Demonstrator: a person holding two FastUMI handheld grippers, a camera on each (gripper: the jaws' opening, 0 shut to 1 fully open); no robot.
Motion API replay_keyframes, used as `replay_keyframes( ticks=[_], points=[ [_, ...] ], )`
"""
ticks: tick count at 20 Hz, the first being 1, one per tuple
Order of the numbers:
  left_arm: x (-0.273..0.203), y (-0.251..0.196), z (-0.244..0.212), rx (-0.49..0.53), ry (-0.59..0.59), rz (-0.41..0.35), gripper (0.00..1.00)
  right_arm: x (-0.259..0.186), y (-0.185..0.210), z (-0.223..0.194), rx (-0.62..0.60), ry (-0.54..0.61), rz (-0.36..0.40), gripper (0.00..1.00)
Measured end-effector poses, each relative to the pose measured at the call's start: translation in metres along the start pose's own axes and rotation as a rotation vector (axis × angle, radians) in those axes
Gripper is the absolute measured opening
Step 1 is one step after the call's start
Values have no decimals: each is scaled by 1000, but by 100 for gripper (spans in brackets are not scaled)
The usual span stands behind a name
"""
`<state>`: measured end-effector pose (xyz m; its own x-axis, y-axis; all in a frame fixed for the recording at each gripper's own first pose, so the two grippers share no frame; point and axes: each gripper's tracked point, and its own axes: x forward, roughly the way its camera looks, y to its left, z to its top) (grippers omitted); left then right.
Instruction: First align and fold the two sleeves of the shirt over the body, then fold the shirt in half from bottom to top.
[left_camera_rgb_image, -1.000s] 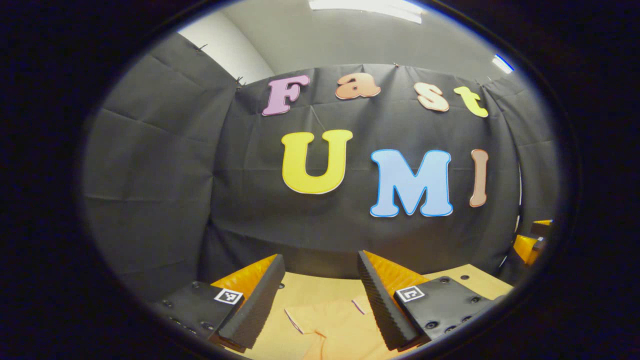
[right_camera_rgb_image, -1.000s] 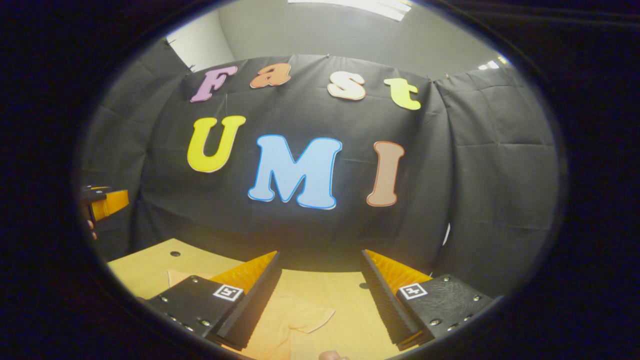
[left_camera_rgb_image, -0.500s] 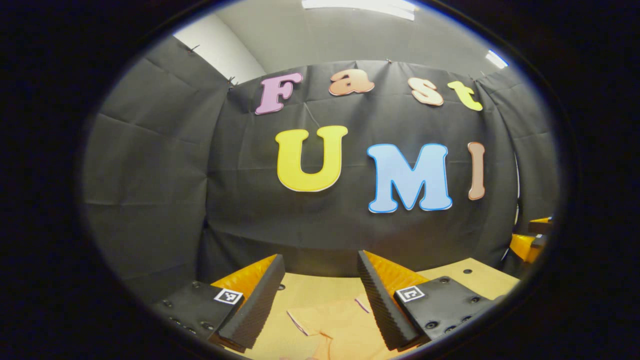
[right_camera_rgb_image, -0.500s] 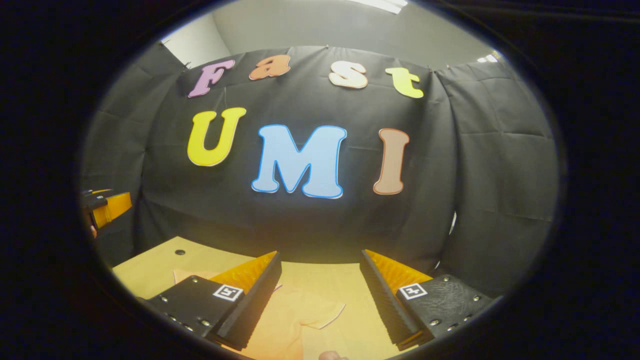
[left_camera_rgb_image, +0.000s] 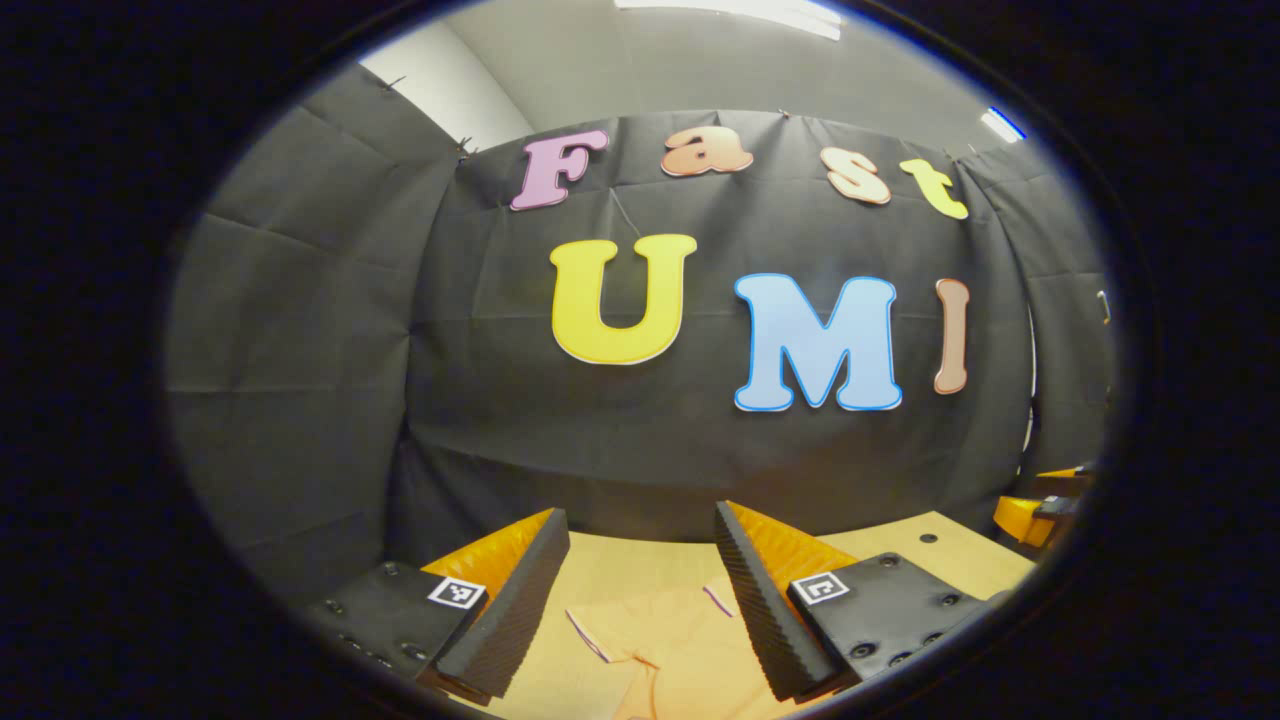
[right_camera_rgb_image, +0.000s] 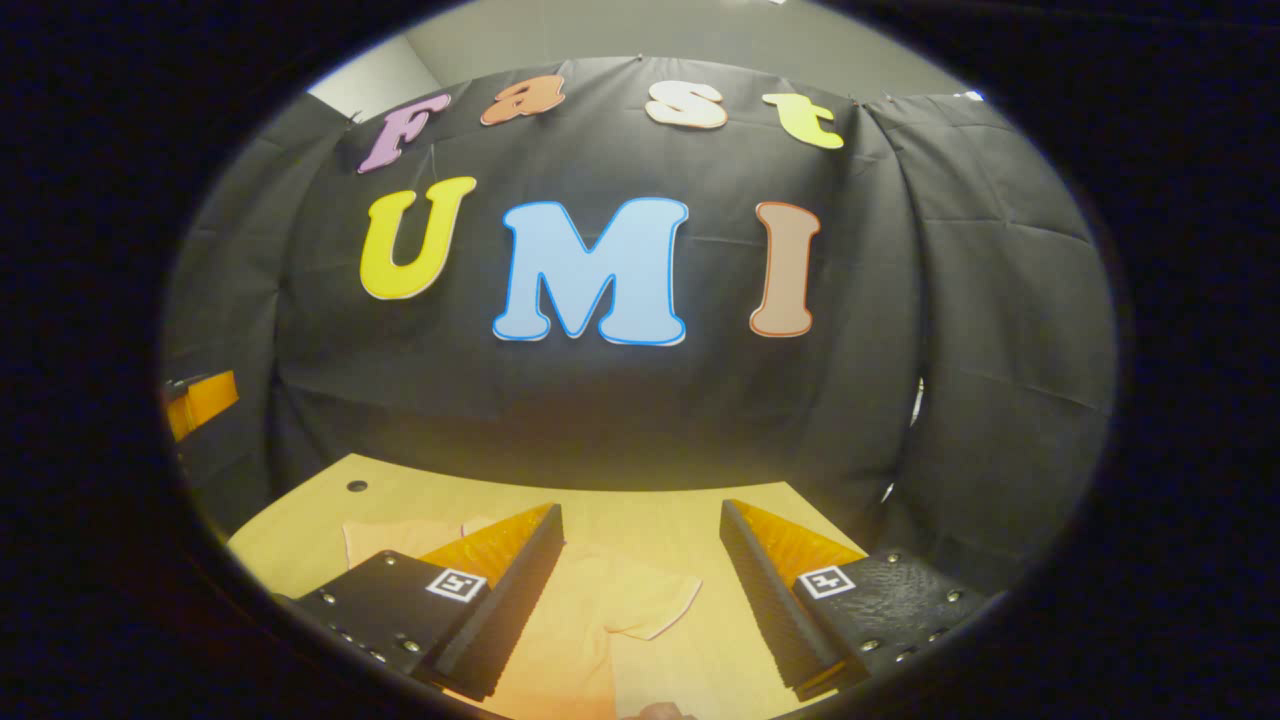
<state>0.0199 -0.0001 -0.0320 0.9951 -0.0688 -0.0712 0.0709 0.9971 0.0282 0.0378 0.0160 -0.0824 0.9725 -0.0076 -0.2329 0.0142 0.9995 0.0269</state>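
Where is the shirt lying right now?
The shirt lies flat on the wooden table, below and between each open hand-held gripper; left gripper view shows it too.

The shirt (right_camera_rgb_image: 600, 610) is soft, matt cloth with thin stitched hems. The worktop (right_camera_rgb_image: 640, 510) looks like smooth, matt wood. The left gripper's fingers (left_camera_rgb_image: 510, 600) carry ridged, matt pads. The booth wall (left_camera_rgb_image: 300, 350) is creased matt cloth.

table (right_camera_rgb_image: 300, 525): tan wood, round holes | wall (right_camera_rgb_image: 1000, 300): black cloth | ceiling light (left_camera_rgb_image: 730, 8)
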Motion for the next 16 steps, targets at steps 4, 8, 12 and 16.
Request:
replay_keyframes(
  ticks=[4, 8, 12, 16],
  points=[
    [-4, -3, -9, 15, 26, 1, 94, 28, -7, -38, -40, 95, 2, 98],
    [-11, 1, -17, 22, 49, 23, 94, 60, -7, -80, 3, 205, 16, 98],
    [-14, 5, -30, 19, 82, 41, 94, 90, -14, -109, 28, 278, 10, 98],
    [-11, 5, -43, -5, 113, 55, 94, 120, -24, -143, 34, 335, -19, 98]
  ],
)
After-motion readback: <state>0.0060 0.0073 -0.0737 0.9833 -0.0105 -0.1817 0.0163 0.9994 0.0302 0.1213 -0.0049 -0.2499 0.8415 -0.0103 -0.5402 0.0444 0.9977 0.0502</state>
